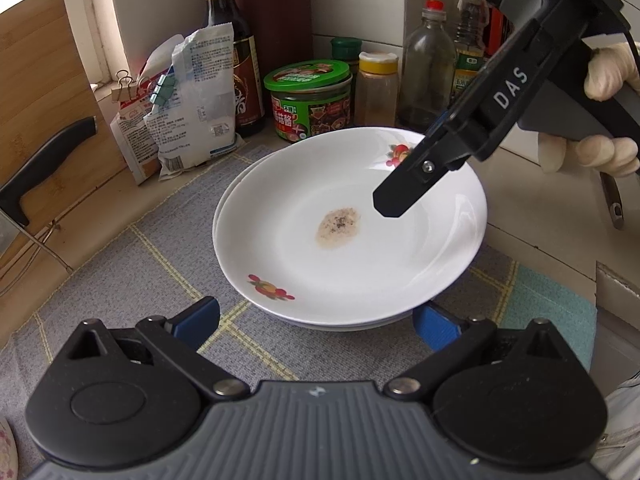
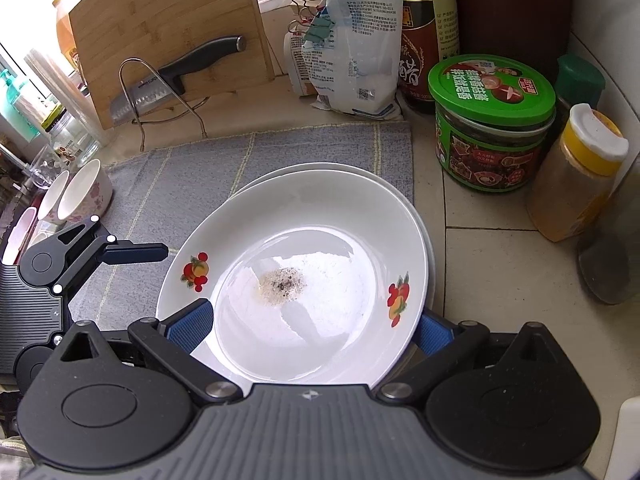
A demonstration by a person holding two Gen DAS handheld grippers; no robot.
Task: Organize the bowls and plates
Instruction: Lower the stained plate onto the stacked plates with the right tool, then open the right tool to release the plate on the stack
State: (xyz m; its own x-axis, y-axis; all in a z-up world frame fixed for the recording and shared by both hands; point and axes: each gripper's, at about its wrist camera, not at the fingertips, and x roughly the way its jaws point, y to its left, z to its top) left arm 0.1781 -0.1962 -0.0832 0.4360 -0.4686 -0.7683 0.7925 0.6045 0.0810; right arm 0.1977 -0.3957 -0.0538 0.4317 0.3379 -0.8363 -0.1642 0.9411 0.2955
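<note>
**Two grippers bracket a stacked plate on a crowded kitchen counter**

We see the top white round ceramic plate with red fruit motifs sitting on at least one more white plate beneath it, the pile resting on a grey woven mat with yellow grid lines laid over a pale tiled counter. A brownish speckled smear marks the middle of the top plate. Being round, the plate offers no long axis; what matters is which rim faces which tool. Our right gripper is the nearer: in its own view the fingers stand spread wide, blue pads at either side of the plate's near rim, and we cannot tell whether they touch it. In the left view that gripper reaches in from the far right with its tip over the plate's right half. Our left gripper waits at the opposite near edge, fingers parted, holding nothing, its pads just short of the rim.

Room is tight on the far side, we judge: a green-lidded glass sauce jar, a yellow-capped spice shaker, a dark vinegar bottle and a clipped white packet crowd behind. Two small white bowls with pink flowers stand at the mat's left edge, beside a bamboo board and a black-handled knife.
</note>
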